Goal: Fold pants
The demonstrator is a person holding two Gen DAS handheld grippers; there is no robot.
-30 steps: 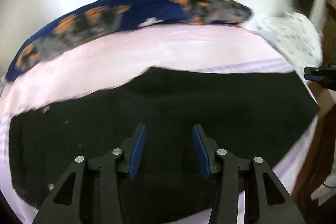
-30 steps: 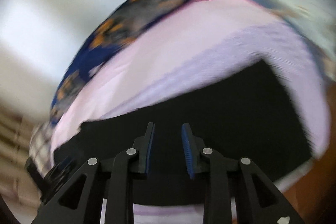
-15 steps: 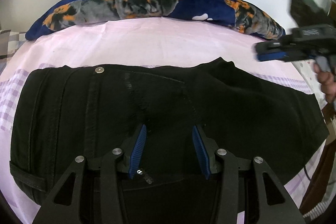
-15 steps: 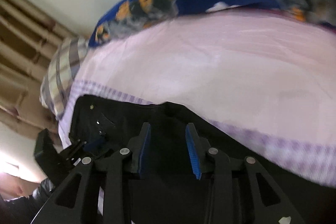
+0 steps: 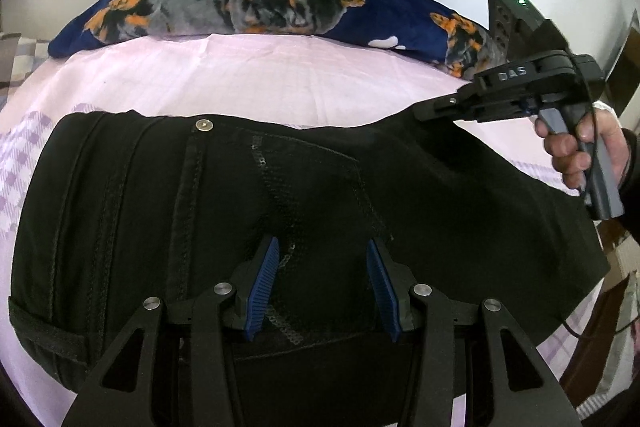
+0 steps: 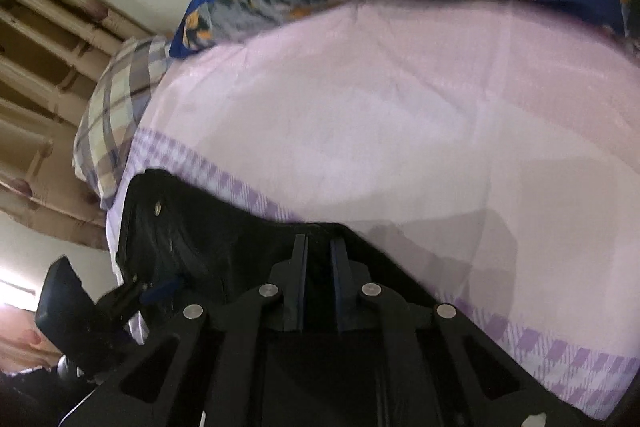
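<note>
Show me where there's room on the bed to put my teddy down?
The widest bare patch is the pink sheet between the pants and the blue pillow. A narrow checked strip lies left of the pants. The near side is crowded: pants cover it, with the left gripper over them and the right gripper pinching their far edge.

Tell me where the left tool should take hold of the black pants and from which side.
Probably grip the near edge of the pants, by the waistband end with the button, coming from the near side. The left tool already hangs open above that spot, the cloth lies flat on the pink sheet, and the right tool has the far edge pinched.
</note>
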